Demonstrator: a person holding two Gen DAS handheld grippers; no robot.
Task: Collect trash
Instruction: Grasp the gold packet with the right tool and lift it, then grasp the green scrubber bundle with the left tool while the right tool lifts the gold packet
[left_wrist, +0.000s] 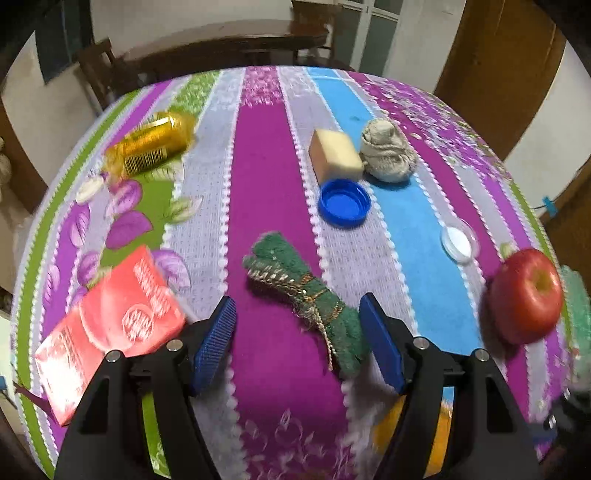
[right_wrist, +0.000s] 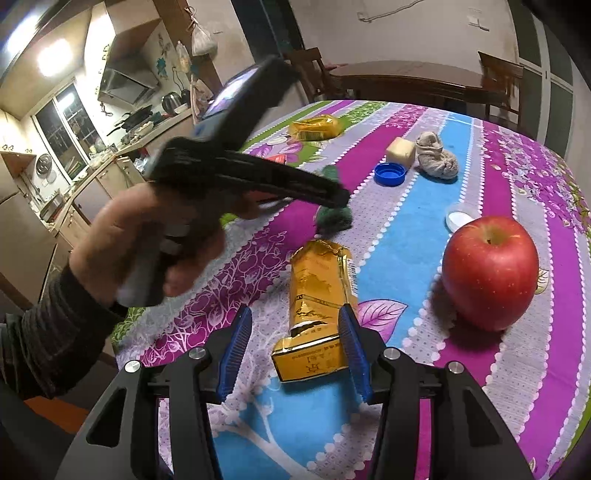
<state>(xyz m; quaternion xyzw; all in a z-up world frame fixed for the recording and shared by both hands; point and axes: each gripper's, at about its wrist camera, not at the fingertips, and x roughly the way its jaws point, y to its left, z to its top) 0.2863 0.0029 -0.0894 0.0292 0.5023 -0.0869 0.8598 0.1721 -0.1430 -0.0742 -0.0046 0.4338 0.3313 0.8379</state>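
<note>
While flat on the cloth, gold wrapper between right gripper pads.

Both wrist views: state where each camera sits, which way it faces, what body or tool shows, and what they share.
Left wrist: on the left tool, angled down over the striped tablecloth at a green knitted cloth scrap; only its own open blue pads show.
Right wrist: on the right tool, facing a crumpled gold foil packet; the person's left hand shows.
Shared: red apple, blue plastic cap.
</note>
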